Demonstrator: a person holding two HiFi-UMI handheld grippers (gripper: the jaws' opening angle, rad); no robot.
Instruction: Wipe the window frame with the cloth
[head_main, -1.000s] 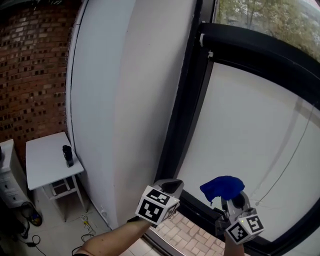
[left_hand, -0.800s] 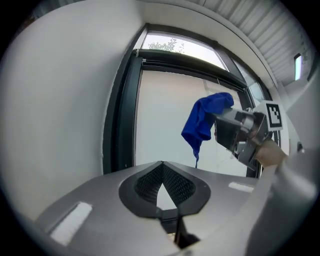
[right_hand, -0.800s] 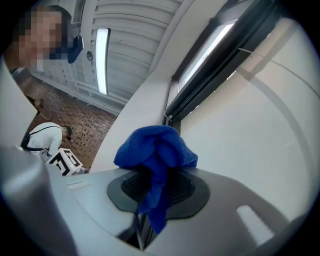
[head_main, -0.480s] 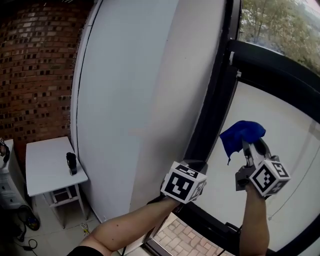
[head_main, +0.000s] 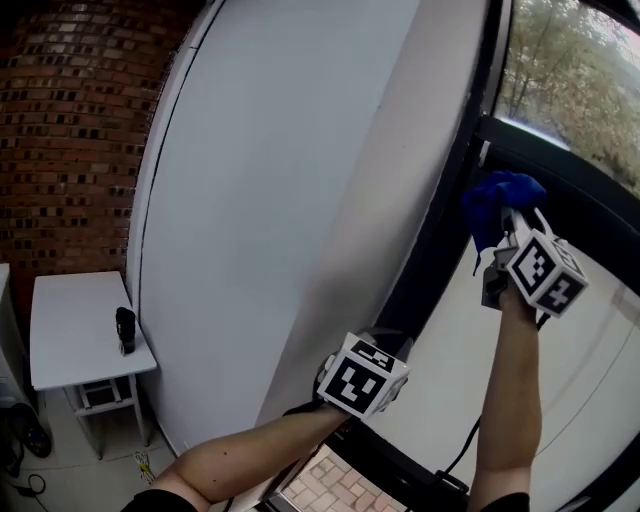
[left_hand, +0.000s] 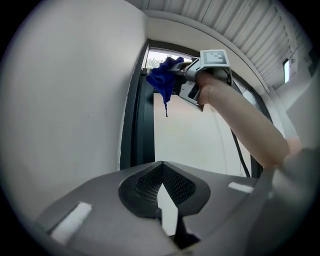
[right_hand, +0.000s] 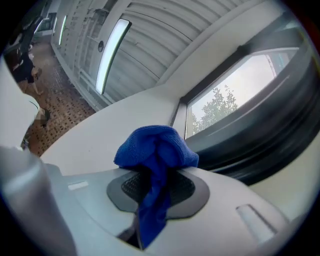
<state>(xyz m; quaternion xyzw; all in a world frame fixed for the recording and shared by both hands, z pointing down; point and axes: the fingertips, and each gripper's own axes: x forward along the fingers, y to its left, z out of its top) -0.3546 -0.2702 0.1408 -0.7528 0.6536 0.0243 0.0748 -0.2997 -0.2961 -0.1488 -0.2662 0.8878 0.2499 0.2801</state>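
My right gripper (head_main: 503, 222) is raised high and shut on a bunched blue cloth (head_main: 500, 195). The cloth sits against the black window frame (head_main: 441, 240), close to where the upright meets the horizontal bar (head_main: 580, 180); whether it touches I cannot tell. In the right gripper view the cloth (right_hand: 156, 147) bulges out over the jaws, a tail hanging down between them. The left gripper view shows the cloth (left_hand: 163, 78) up by the frame's upright (left_hand: 134, 125). My left gripper (head_main: 385, 342) hangs lower beside the upright, shut with nothing in it (left_hand: 161, 176).
A broad white wall panel (head_main: 280, 200) stands left of the frame, with a brick wall (head_main: 70, 120) beyond it. Below stands a small white table (head_main: 70, 335) with a dark object (head_main: 125, 330) on it. Trees (head_main: 570, 80) show through the upper pane.
My right gripper has lifted the cloth from down by the sill up to the frame's horizontal bar. The left gripper has stayed low beside the upright.
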